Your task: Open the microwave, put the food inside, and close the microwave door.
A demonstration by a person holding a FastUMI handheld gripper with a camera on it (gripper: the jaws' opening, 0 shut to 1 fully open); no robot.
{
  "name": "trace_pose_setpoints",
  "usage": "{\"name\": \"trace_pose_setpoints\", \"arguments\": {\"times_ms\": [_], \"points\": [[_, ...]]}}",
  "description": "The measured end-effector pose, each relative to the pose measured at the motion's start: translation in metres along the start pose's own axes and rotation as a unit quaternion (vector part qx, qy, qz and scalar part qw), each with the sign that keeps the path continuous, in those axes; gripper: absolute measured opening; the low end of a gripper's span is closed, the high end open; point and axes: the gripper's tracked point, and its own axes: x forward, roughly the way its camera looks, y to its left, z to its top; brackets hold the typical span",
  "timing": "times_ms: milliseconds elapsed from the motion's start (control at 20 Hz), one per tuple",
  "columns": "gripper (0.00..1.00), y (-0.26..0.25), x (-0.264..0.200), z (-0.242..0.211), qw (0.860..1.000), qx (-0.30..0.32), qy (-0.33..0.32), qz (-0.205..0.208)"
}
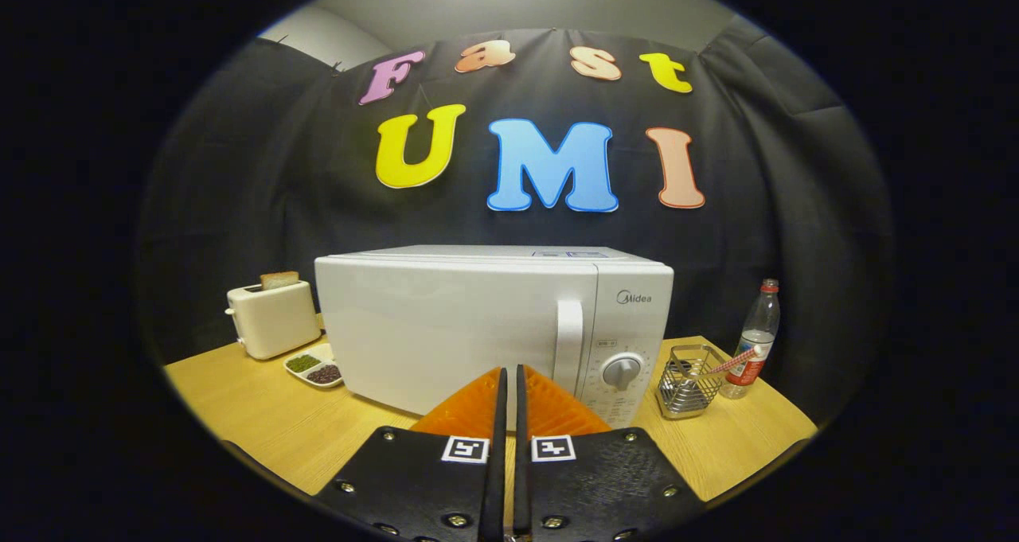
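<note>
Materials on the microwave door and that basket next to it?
Microwave door: looks like glossy white plastic or painted metal, with soft reflections. Basket: shiny metal wire, seen through its gaps. The hand-held gripper is shut, empty, just short of the door.

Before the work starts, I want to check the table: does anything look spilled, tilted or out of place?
Nothing stands out. The microwave is shut, and the toaster, dish, wire basket and bottle stand upright. The tool is shut, empty.

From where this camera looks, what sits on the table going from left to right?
toaster with a slice of bread in it → divided dish → microwave, door shut → wire basket → water bottle. The gripper, fingers closed together and holding nothing, points at the microwave.
</note>
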Motion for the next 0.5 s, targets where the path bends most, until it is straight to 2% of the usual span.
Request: {"name": "trace_pose_setpoints", "arguments": {"times_ms": [300,500], "points": [[0.05,-0.008,-0.116,0.027,0.998,0.024,-0.044,0.024],[0.05,-0.019,-0.183,0.046,0.997,0.016,-0.067,0.025]]}}
